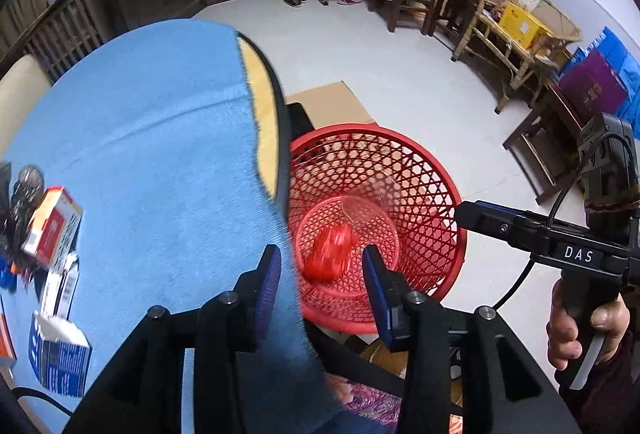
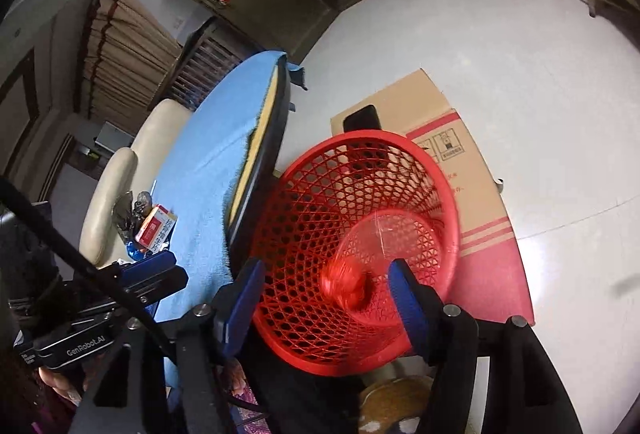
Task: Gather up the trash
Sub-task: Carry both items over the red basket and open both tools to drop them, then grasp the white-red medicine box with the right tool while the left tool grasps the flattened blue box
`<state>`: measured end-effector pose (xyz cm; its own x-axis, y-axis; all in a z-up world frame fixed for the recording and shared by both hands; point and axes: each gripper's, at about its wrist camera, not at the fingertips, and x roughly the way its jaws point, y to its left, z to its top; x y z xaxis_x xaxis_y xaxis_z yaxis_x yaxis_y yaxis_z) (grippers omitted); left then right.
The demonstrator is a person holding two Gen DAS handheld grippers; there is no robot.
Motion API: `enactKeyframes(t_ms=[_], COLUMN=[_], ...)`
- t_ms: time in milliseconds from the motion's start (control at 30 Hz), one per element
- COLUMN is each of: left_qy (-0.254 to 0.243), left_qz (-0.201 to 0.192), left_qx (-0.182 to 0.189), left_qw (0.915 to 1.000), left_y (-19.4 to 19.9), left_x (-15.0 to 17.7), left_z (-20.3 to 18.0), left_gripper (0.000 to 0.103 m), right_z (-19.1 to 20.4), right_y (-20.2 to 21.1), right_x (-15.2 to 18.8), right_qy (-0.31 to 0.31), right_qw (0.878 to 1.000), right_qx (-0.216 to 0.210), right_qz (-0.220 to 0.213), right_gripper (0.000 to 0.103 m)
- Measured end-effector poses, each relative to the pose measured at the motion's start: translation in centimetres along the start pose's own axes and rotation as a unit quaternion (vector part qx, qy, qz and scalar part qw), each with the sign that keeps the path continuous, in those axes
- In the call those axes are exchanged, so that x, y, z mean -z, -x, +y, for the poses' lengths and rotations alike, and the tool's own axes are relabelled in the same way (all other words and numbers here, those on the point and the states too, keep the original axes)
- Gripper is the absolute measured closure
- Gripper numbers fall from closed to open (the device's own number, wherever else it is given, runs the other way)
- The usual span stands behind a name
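— What's left on the bench (image 1: 140, 122)?
— Boxes (image 1: 52, 230) at its left edge. Left gripper (image 1: 320, 274) parted, empty, past the right edge.
— The trash?
— A red wad (image 1: 330, 254) in the red basket (image 1: 424, 170) on the floor. Right gripper (image 2: 324, 290) wide, empty.

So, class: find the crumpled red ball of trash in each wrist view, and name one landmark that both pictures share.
Left wrist view: the red ball sits low and centre, blurred, inside the red mesh basket, between the gripper fingers as seen.
Right wrist view: the ball is low and centre, again inside the basket.
Shared landmark: the blue table cloth left of the basket.
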<state>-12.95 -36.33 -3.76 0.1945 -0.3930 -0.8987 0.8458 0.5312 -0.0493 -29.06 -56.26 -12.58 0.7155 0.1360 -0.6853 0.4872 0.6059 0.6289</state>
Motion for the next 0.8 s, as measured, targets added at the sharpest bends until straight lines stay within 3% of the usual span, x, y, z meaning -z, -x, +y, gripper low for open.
enactKeyframes(t_ms=[300,433,500,633,800], left_qy=[0.063,0.11,0.134,0.162,0.191], left_qz=[-0.042,-0.074,-0.088,-0.108,-0.106], left_qx=[-0.049,-0.083,-0.101,-0.154,-0.157], left_qw=[0.9959,0.9876,0.9819,0.9687,0.9631], left_y=[4.7,7.9,9.3,11.4,11.7], left_x=[4.4,7.1,8.5,11.2,13.5], left_z=[6.2,10.8,13.2,18.1,23.0], left_gripper=[0.055,0.049,0.038,0.034,0.032], right_z=[4.3,7.3,9.0,13.5,19.7], right_y=[-0.8,-2.3,-3.3,-5.5,-9.9], right_x=[0.4,0.5,0.4,0.2,-0.2], right_qy=[0.044,0.072,0.084,0.119,0.152], right_qw=[0.999,0.996,0.995,0.99,0.981], right_qx=[-0.022,-0.028,-0.033,-0.04,-0.053], right_qz=[0.013,0.035,0.048,0.071,0.105], right_gripper=[0.035,0.035,0.035,0.035,0.035])
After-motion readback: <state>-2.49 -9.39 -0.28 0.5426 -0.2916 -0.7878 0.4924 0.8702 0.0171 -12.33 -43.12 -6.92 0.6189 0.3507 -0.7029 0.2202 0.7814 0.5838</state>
